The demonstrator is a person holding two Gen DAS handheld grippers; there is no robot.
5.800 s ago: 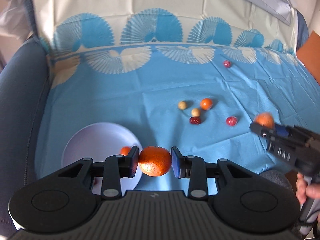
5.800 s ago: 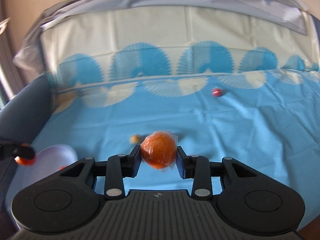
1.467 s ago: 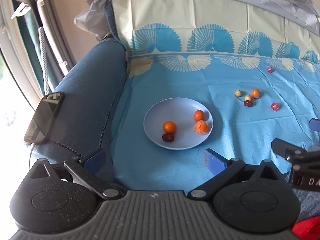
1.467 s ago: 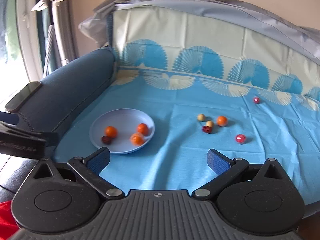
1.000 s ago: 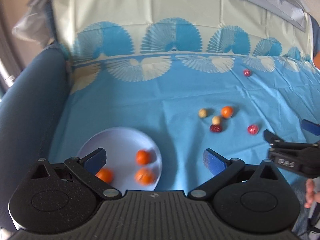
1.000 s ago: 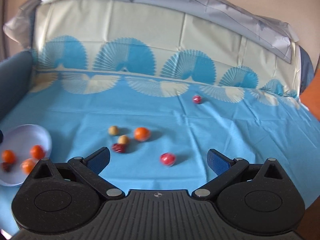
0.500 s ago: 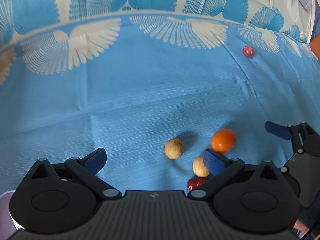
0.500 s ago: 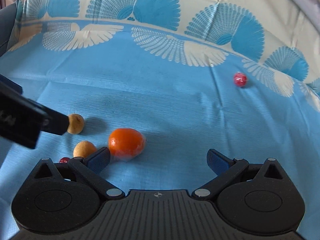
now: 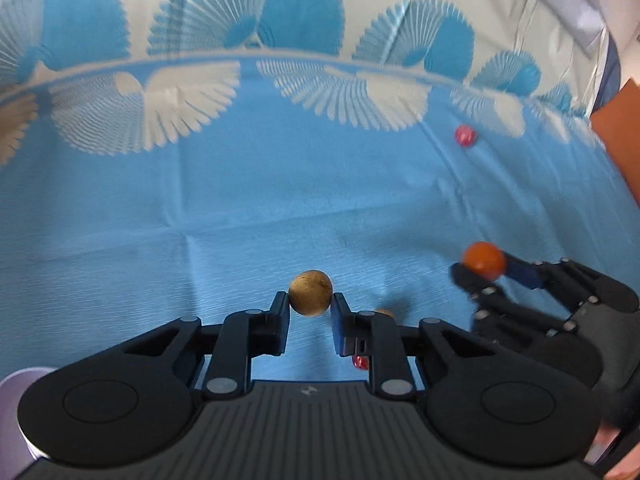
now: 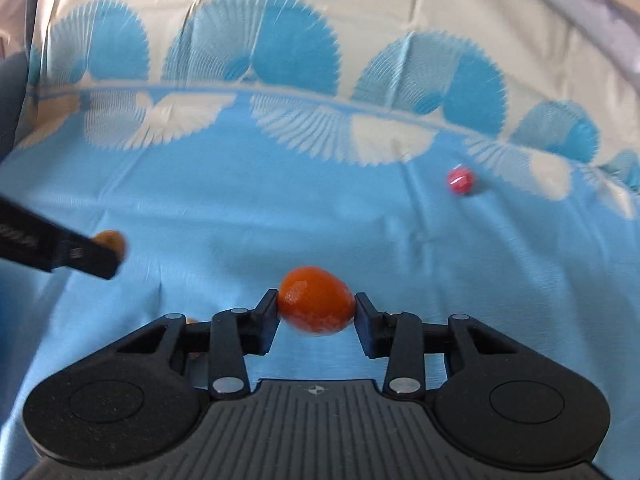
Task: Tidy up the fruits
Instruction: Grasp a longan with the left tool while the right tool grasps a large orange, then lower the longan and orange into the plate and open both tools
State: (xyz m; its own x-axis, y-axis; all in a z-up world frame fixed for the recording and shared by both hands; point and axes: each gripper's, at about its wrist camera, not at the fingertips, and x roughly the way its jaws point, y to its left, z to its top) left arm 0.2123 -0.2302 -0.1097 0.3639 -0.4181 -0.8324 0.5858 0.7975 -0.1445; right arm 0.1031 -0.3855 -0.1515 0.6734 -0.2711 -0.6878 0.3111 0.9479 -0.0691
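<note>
Blue fan-patterned cloth (image 9: 280,208) underlies both; left tool (image 9: 310,314) clamps tan fruit (image 9: 310,292), right tool (image 10: 316,312) orange fruit (image 10: 316,305).

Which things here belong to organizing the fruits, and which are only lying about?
Job:
round tan fruit in left tongs
orange fruit in right tongs
small red fruit
pale plate

Lying about:
blue patterned cloth

Black hand-held gripper (image 9: 310,312), blue finger pads, silver screws, ribbed housing.
</note>
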